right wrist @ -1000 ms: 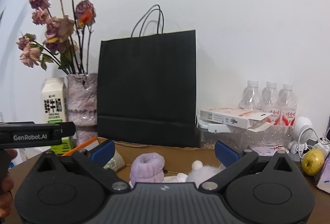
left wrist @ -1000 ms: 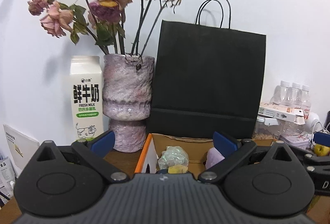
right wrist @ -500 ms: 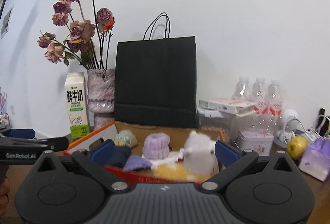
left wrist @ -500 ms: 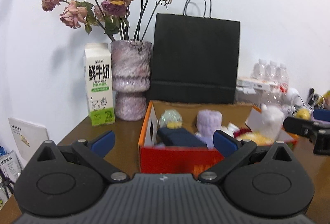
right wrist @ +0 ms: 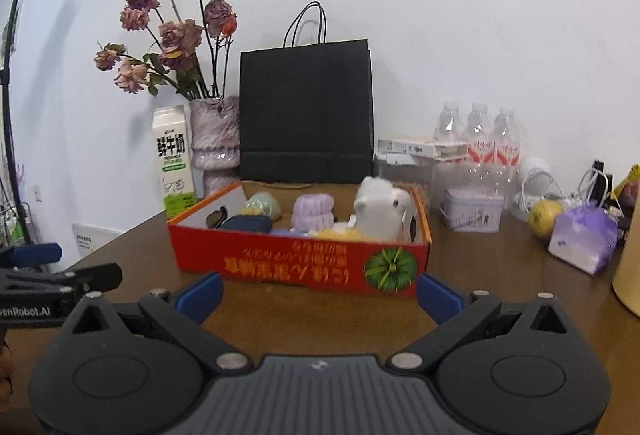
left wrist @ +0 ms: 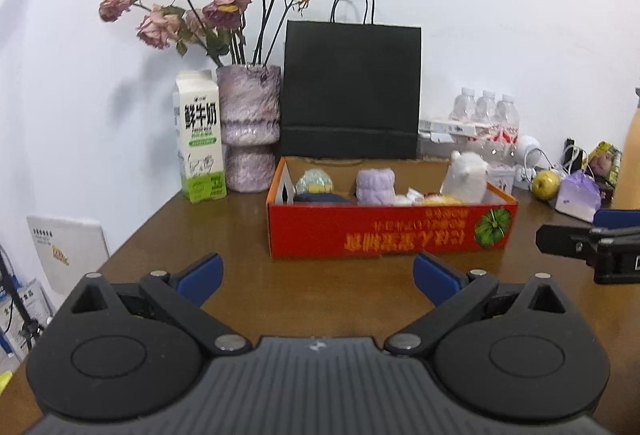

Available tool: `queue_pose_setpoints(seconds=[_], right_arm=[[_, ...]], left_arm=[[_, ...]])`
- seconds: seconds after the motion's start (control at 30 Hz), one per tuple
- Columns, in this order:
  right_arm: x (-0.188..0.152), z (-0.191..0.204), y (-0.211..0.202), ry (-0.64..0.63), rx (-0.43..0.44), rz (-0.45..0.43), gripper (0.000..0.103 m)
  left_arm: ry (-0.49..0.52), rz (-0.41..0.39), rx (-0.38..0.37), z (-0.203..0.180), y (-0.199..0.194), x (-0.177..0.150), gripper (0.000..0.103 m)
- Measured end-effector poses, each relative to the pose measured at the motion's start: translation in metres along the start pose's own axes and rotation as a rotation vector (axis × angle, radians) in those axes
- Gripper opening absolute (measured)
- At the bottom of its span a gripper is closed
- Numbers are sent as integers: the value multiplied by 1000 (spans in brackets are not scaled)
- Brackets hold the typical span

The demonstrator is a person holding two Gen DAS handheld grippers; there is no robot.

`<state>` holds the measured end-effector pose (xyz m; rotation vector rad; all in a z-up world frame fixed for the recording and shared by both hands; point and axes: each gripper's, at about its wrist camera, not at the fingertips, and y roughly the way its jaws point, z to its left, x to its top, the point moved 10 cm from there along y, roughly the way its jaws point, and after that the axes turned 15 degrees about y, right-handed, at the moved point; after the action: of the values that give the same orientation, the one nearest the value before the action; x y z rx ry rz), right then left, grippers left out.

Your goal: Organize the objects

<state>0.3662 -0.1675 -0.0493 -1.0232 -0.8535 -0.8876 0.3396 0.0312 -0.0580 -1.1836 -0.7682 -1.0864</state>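
Note:
A red cardboard box [left wrist: 392,231] [right wrist: 300,263] stands on the brown table, ahead of both grippers. Inside it sit a white plush toy [left wrist: 468,179] [right wrist: 378,211], a lilac fluffy roll [left wrist: 375,187] [right wrist: 312,213], a pale green bundle [left wrist: 315,182] [right wrist: 262,205], a dark navy item [left wrist: 324,198] [right wrist: 246,225] and something yellow [right wrist: 338,233]. My left gripper [left wrist: 318,277] is open and holds nothing, a short way in front of the box. My right gripper [right wrist: 320,293] is open too, close to the box's front wall. Each gripper shows at the edge of the other's view.
Behind the box stand a black paper bag [left wrist: 352,91], a mottled vase of dried roses [left wrist: 248,131] and a milk carton [left wrist: 200,139]. To the right are water bottles [right wrist: 476,139], a small tin [right wrist: 472,211], a yellow-green apple [right wrist: 544,219] and a purple tissue pack [right wrist: 580,239].
Both grippers have pulled back from over the box toward the table's near side. The whole box and bare table in front of it have come into view.

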Motion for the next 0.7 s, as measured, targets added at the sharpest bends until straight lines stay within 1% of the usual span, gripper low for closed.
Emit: queue_pose_setpoints(seconds=[0.1, 0.27, 0.43, 0.7], right_arm=[[-10, 0, -13, 2, 3, 8, 103], [-26, -4, -30, -1, -16, 2, 103], [-31, -10, -33, 5, -32, -5, 103], [-35, -11, -28, 7, -30, 14, 103]], left_arm=[[-2, 4, -5, -4, -13, -10, 103], [-22, 4, -9, -5, -25, -21, 103], [-15, 9, -2, -7, -26, -25, 103], [-5, 12, -5, -9, -25, -26, 103]])
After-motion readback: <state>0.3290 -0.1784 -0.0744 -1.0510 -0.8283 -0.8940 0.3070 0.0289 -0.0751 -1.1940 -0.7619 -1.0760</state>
